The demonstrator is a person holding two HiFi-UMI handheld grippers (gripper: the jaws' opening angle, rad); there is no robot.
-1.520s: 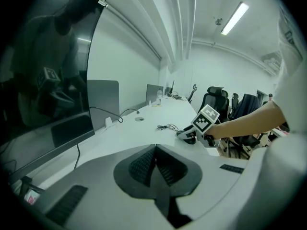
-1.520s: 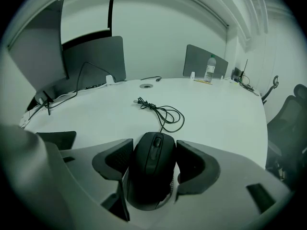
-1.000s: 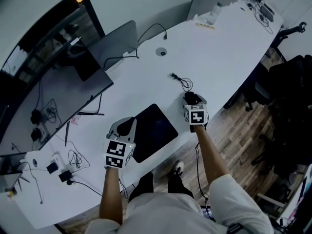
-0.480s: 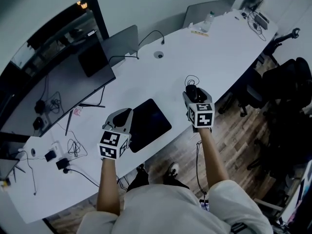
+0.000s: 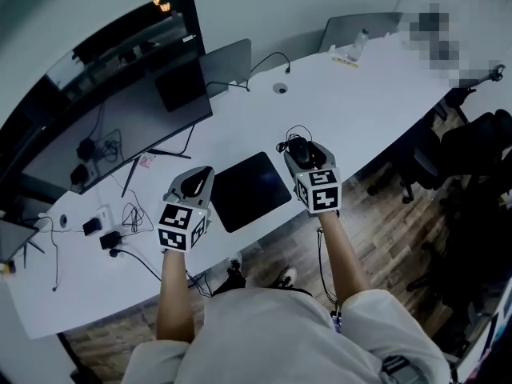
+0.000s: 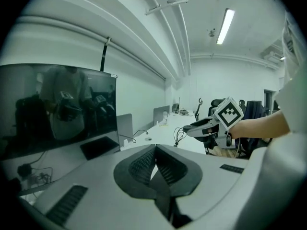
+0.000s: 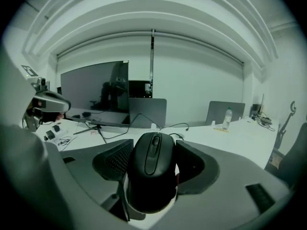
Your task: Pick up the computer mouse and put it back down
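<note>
Right gripper (image 5: 302, 155), centre of head view: my jaws stand wide, clamped on both sides of the black mouse (image 7: 152, 174), held above the white desk (image 5: 384, 110). Left gripper (image 6: 156, 163), just left of the dark pad (image 5: 250, 190): jaws pressed together, nothing between them.

Right tongs (image 7: 152, 164) clamp the black mouse (image 7: 152, 174).
</note>
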